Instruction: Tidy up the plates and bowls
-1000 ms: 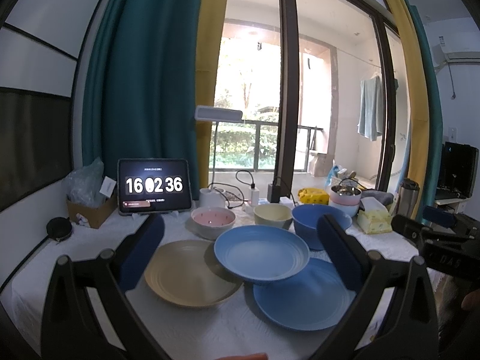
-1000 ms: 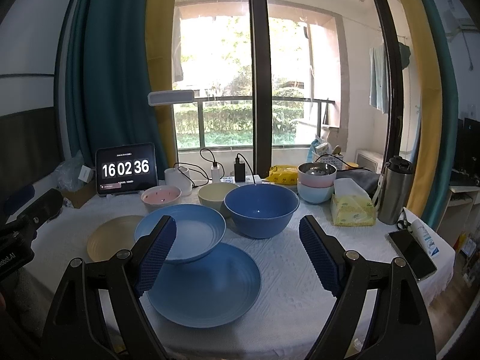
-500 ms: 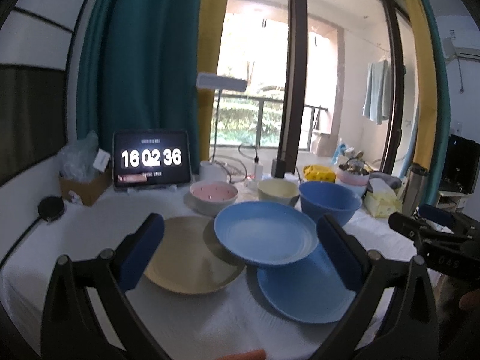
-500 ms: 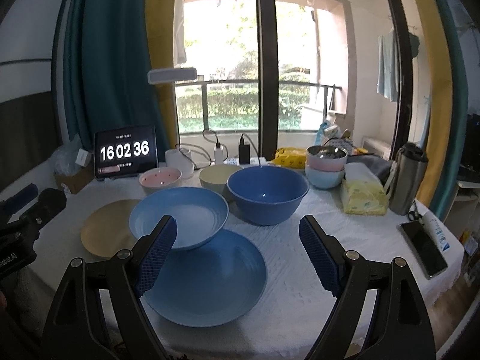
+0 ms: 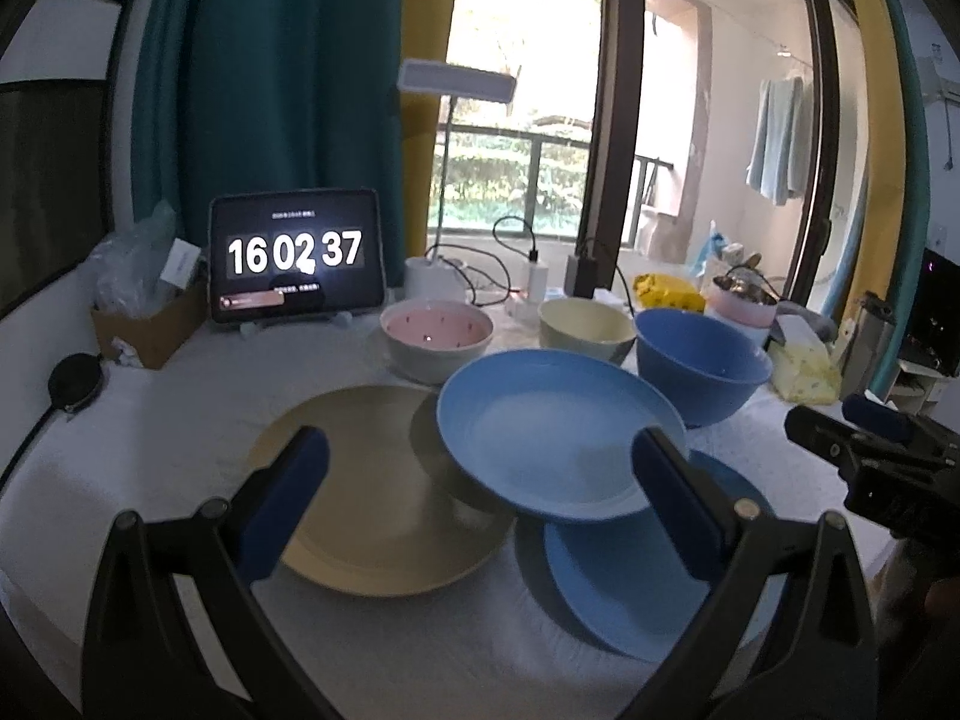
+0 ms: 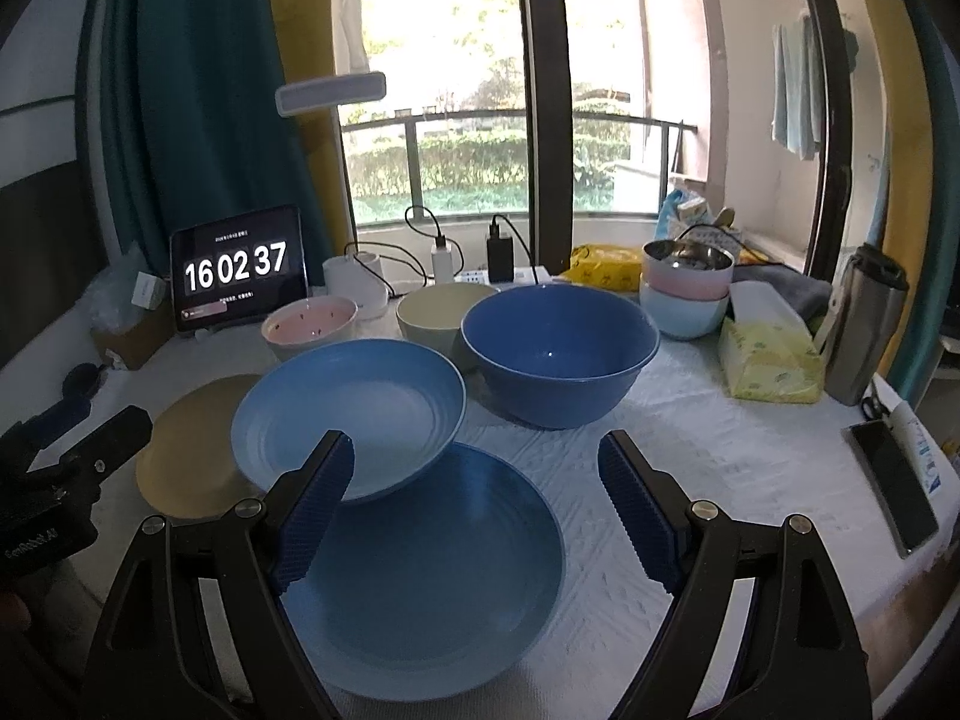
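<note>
Both the left gripper (image 5: 477,501) and right gripper (image 6: 474,504) gape wide and empty near the surface's front edge, so stacking has yet to start, likely with the tilted light-blue plate (image 6: 351,417).

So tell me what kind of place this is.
Probably a home, a room off a balcony: a cloth-covered table of household plates and bowls, curtains at glass doors, and laundry hanging outside.

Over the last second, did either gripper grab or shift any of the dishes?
No. Both cameras have eased closer and tipped down toward the table, so the dishes look larger. The left gripper and right gripper stay open and empty. The light blue plate still leans on the dark blue plate and the tan plate. The blue bowl has not moved. The tablet clock ticked from 36 to 37.
</note>
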`<state>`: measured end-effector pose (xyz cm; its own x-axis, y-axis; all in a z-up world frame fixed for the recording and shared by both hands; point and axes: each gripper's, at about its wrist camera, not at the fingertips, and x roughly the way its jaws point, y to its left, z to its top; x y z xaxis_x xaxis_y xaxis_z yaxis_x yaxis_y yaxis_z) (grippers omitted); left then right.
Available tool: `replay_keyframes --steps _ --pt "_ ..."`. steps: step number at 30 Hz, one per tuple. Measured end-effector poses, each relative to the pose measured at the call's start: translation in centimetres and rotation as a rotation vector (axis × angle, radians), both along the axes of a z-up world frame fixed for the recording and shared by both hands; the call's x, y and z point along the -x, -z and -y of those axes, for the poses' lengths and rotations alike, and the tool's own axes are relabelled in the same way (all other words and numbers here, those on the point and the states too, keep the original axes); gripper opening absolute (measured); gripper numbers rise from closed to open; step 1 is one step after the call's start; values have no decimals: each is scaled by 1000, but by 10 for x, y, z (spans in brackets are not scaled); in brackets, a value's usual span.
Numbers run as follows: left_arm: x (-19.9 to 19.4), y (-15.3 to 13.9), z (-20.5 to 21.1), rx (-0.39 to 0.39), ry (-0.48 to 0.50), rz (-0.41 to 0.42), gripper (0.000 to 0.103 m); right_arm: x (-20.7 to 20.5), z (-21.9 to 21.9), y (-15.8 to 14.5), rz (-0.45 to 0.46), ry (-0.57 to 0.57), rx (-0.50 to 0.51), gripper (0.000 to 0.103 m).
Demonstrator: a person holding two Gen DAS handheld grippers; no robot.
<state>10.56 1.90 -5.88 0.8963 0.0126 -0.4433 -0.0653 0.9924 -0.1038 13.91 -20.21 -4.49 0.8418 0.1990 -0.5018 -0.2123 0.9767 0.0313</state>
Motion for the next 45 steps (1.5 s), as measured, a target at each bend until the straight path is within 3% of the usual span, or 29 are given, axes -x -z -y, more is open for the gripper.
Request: replay_keyframes --steps 11,21,30,32,36,45 --pt "-45 13 -5 -10 -32 -63 100 -48 -7 15 -74 -24 -21 86" --pt "-82 35 -15 13 -47 -166 83 -89 -18 38 -184 -56 -61 81" --pt "-114 58 -20 48 -66 -270 56 -116 -23 58 -283 -76 -74 62" --pt "-119 61 -20 52 -63 -283 54 -120 -24 61 -305 -79 -73 56" --pt "-125 66 -21 53 -71 -311 45 -125 -23 63 -320 -72 -81 53" --pt "-128 73 -16 59 -50 -344 31 -129 -26 68 -344 -68 -66 30"
